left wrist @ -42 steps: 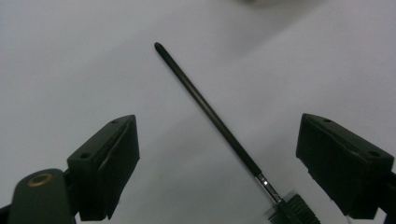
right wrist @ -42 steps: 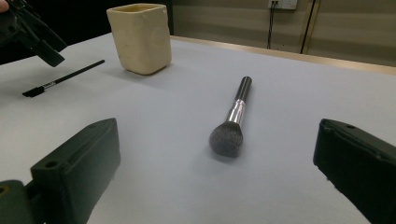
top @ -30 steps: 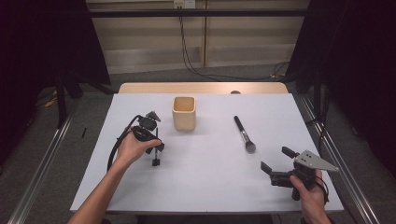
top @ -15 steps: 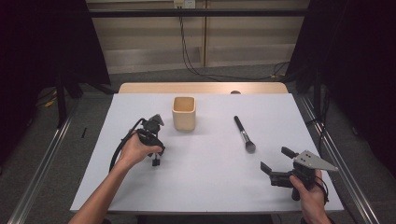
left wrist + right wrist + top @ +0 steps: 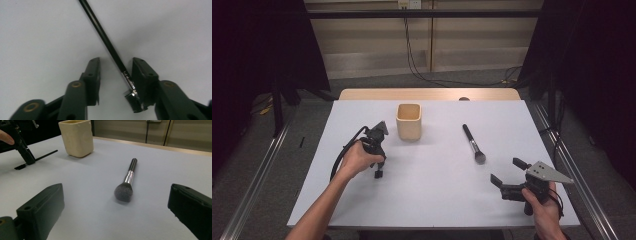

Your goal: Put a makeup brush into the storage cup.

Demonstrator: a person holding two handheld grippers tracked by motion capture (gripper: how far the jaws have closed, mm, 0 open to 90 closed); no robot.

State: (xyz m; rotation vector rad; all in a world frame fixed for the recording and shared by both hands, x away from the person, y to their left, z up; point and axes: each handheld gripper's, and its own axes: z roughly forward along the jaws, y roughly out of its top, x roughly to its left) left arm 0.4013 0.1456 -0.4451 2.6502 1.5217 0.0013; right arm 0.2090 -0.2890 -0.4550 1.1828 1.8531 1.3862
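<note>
Nearest the camera, at the lower right of the high view, the right gripper point(image 5: 507, 176) rests low over the white table point(image 5: 437, 200) with its jaws spread wide and nothing between them. Its own view puts the powder brush point(image 5: 127, 183) mid-frame, lying flat with bristles toward the camera, well apart from both jaws. That brush is untouched.

At centre left of the high view, the left gripper point(image 5: 378, 170) points down at the table. Its own view shows a thin black brush point(image 5: 110, 50) running from the top of the frame down to a small flat head at lower centre. The jaws have just been closing and stand narrow about it; the head and ferrule lie against one jaw, with a gap to the other. I judge no firm grip yet.

Farther back, at upper centre, the cream cup point(image 5: 409, 121) stands upright and appears empty.

Judgement: work is at its opening stage. If both brushes are meant for the cup, neither is lifted; pickup, carry and placing remain for each.
</note>
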